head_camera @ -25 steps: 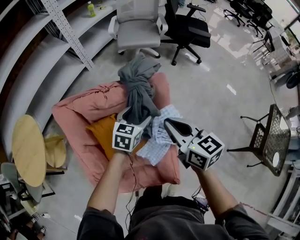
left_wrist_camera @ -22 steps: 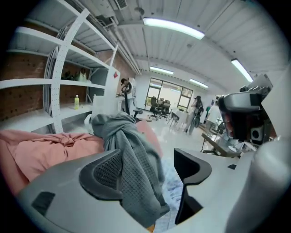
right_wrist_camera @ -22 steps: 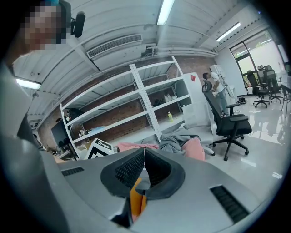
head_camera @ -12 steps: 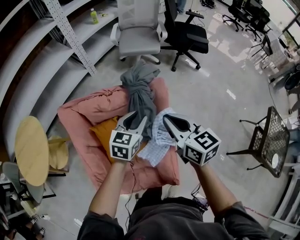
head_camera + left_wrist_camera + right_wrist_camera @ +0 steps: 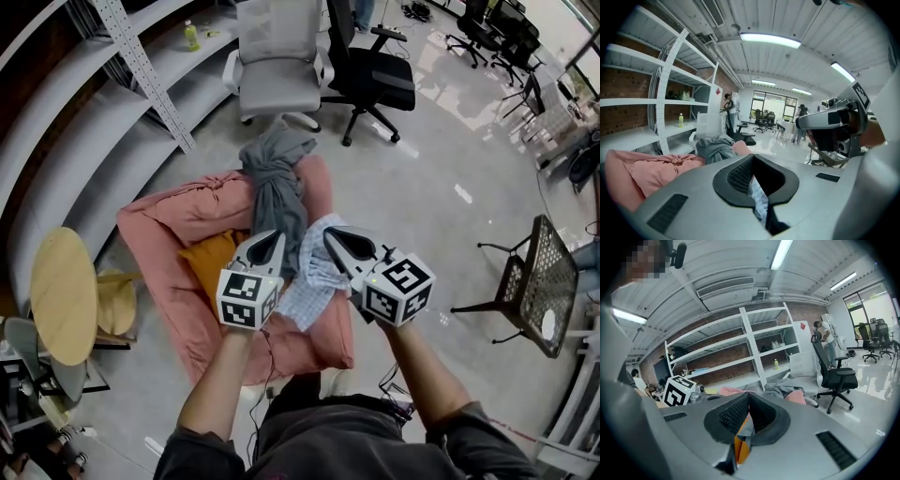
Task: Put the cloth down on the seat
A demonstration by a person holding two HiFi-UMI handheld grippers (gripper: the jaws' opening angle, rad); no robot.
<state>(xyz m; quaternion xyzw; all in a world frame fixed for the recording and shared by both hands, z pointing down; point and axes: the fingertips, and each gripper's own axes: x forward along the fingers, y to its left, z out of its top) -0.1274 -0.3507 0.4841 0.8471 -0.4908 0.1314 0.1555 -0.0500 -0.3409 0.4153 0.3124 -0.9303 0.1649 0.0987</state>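
A grey cloth (image 5: 277, 183) lies bunched across the back of the pink bean-bag seat (image 5: 178, 220), free of both grippers. It also shows in the left gripper view (image 5: 715, 147) and the right gripper view (image 5: 780, 391). My left gripper (image 5: 270, 236) hovers above the seat just in front of that cloth. Its jaws have just been closing and now meet (image 5: 752, 157) with nothing between them. My right gripper (image 5: 334, 234) is beside it, jaws together (image 5: 748, 394) and empty, over a light checked cloth (image 5: 309, 281). An orange cushion (image 5: 208, 258) lies under the left gripper.
A white office chair (image 5: 277, 52) and a black one (image 5: 375, 70) stand behind the seat. Metal shelving (image 5: 141, 70) with a green bottle (image 5: 191, 36) runs along the left. A round wooden table (image 5: 61, 295) is at left, a mesh metal chair (image 5: 539, 281) at right.
The left gripper has lifted off the grey cloth and its jaws have closed from wide open. The grey cloth stays on the seat. The right gripper has hardly moved.
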